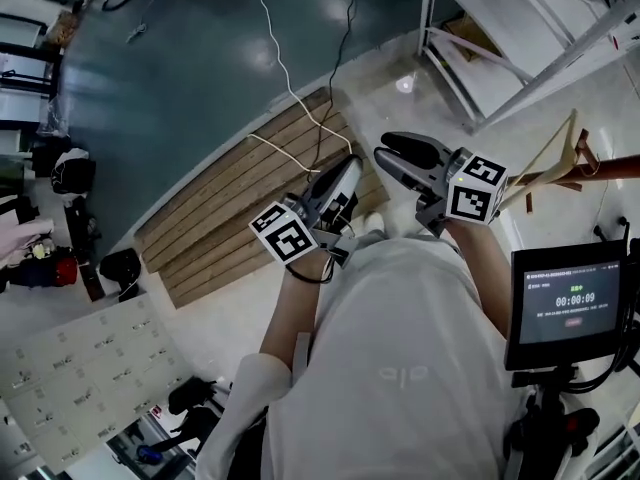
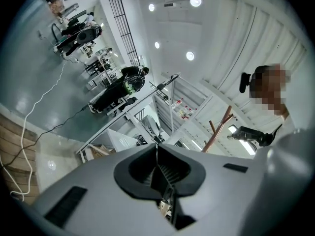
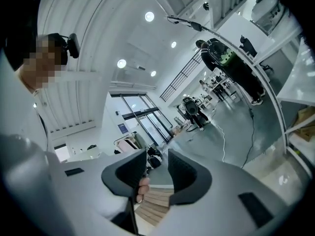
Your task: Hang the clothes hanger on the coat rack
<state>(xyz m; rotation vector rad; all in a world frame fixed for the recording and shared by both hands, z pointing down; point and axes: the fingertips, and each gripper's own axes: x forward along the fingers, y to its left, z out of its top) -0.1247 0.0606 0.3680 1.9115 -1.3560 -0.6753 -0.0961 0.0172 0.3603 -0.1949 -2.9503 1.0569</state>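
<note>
While you hold both tools before your body, the left gripper (image 1: 345, 171) is closed and empty; the right gripper (image 1: 395, 160) is partly open, nothing between. The clothes hanger (image 1: 553, 151) leans at the coat rack (image 1: 605, 168), right of both and apart. Open floor lies ahead, with a shelf frame (image 1: 520, 48) beyond the right gripper. Only the left gripper view shows the rack's upright post (image 2: 219, 129).

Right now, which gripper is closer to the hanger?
Right. In the head view the right gripper sits left of the hanger, not touching it. The left gripper is farther left still, beyond the right one.
</note>
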